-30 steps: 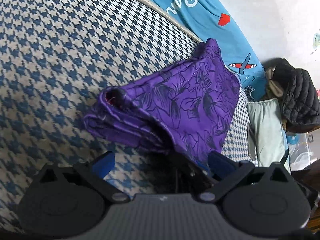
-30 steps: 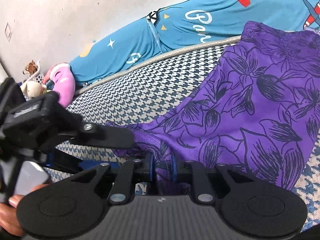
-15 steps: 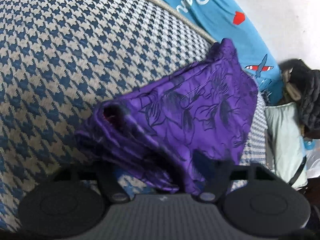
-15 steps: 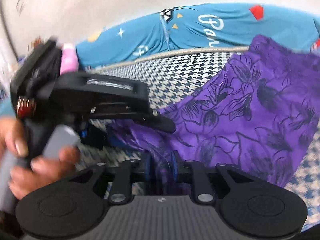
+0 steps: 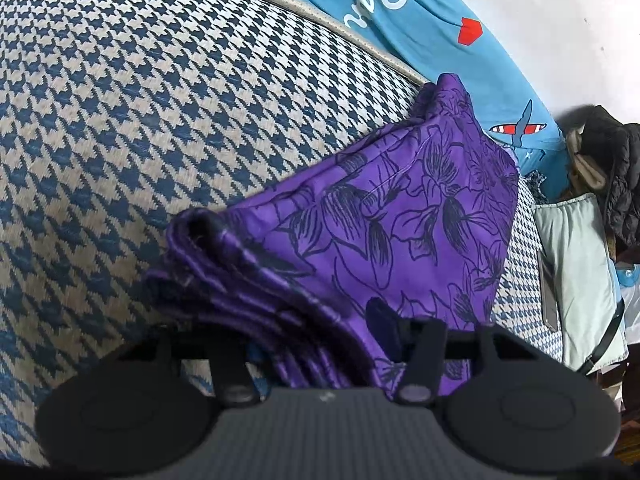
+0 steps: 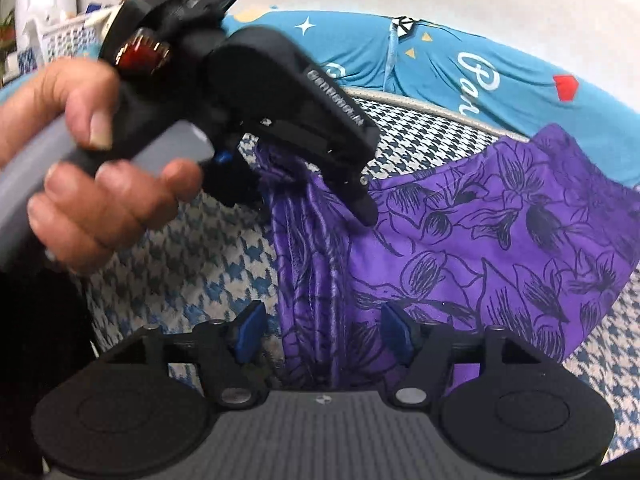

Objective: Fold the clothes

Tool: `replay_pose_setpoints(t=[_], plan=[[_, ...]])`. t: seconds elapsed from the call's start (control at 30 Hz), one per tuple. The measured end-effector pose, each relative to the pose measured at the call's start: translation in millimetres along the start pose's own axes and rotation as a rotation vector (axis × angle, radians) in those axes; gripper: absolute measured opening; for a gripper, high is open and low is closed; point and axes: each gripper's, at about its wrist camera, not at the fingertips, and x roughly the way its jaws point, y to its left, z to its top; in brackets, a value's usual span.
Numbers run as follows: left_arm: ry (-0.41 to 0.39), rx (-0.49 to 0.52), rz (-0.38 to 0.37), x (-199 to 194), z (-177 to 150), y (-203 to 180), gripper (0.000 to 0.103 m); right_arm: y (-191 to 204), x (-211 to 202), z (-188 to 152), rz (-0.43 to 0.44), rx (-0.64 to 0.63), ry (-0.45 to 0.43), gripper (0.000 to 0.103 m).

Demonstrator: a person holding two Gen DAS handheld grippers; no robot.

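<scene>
Purple cloth: Our purple cloth with dark flower drawings (image 5: 404, 220) lies folded on the blue and white checked bed cover (image 5: 140, 100). We judge it is folded into layers, because stacked edges show at the end close to us.

Left gripper: Our left gripper (image 5: 320, 344) is low at that stacked end of the purple cloth. The layers bunch up between its fingers. They look closed on the cloth, so we can lift or hold all the layers at once. In the right view, our hand (image 6: 92, 168) holds its grey handle, and its black tip rests on top of the purple cloth.

Right gripper: Our right gripper (image 6: 324, 336) has its blue fingers (image 6: 248, 334) wide apart, one on each side of the stacked edge. It holds nothing, so we think it just let go or is getting ready to grab.

Other things: A bright blue shirt with white letters (image 5: 400, 12) lies behind the purple cloth, by the wall.
</scene>
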Motion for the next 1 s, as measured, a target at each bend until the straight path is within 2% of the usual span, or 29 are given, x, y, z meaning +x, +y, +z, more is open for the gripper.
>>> replay_pose_setpoints(t=[0.17,0.23,0.33,0.37,0.4,0.43,0.53,0.63,1.0], plan=[[-0.004,0.019,0.021,2,0,-2,0.051,6,11,0,-0.041,-0.018,-0.001,0.063],[-0.003,0.028,0.031,3,0,-4,0.057,7,15,0,-0.064,-0.018,-0.001,0.058],[-0.003,0.048,0.045,6,1,-8,0.06,3,19,2,-0.087,0.009,-0.004,0.037],[-0.004,0.056,0.05,7,1,-9,0.058,2,19,3,-0.089,0.02,-0.004,0.026],[-0.006,0.069,0.063,8,0,-11,0.053,0,20,5,-0.091,0.032,-0.005,0.02],[-0.009,0.081,0.074,8,0,-12,0.043,-2,20,6,-0.091,0.042,-0.006,0.019],[-0.03,0.085,0.079,2,1,-10,0.025,-3,19,8,-0.078,0.061,-0.01,0.017],[-0.065,0.088,0.083,-7,2,-8,0.015,0,14,12,-0.061,0.064,-0.037,0.017],[-0.193,0.072,0.122,-56,24,12,0.015,23,17,42,0.056,0.146,-0.12,0.017]])
